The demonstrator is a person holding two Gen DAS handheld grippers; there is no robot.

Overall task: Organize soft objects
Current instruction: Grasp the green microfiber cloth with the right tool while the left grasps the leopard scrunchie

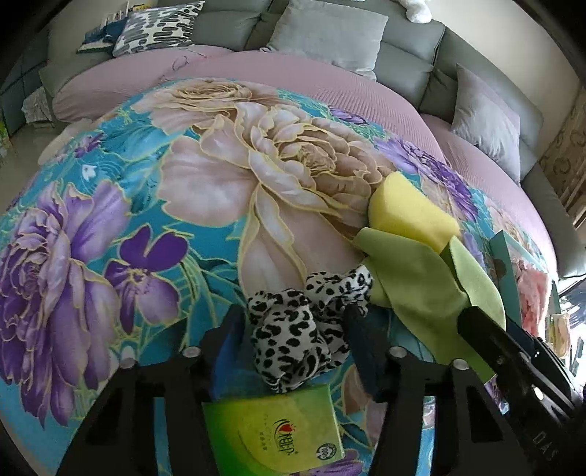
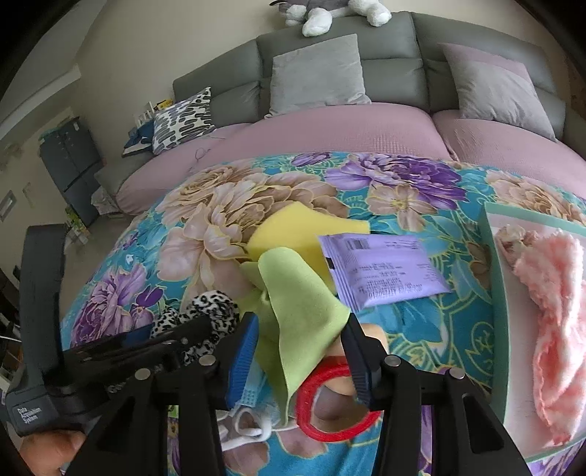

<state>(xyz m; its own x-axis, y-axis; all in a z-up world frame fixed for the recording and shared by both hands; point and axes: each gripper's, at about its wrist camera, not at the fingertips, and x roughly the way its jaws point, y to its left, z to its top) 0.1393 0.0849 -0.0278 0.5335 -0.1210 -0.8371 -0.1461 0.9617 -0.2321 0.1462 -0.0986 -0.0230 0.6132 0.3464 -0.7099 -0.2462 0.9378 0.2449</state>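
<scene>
The bedspread [image 1: 154,175] is turquoise with large purple and beige flowers. On it lie a black-and-white leopard-print scrunchie [image 1: 300,326], a lime-green cloth [image 2: 296,322], a yellow sponge [image 2: 289,230], a lilac packet [image 2: 381,271] (printed in dark text), a red ring [image 2: 329,406], and a green-and-yellow tissue pack [image 1: 274,428]. Near its right edge a teal-rimmed box [image 2: 496,293] holds fluffy pink fabric [image 2: 553,318].

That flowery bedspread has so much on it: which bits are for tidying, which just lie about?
For tidying: leopard scrunchie, green cloth, yellow sponge, pink fluffy cloth in the box.

Lying about: cushions, plush toy, purple packet, red ring.
</scene>
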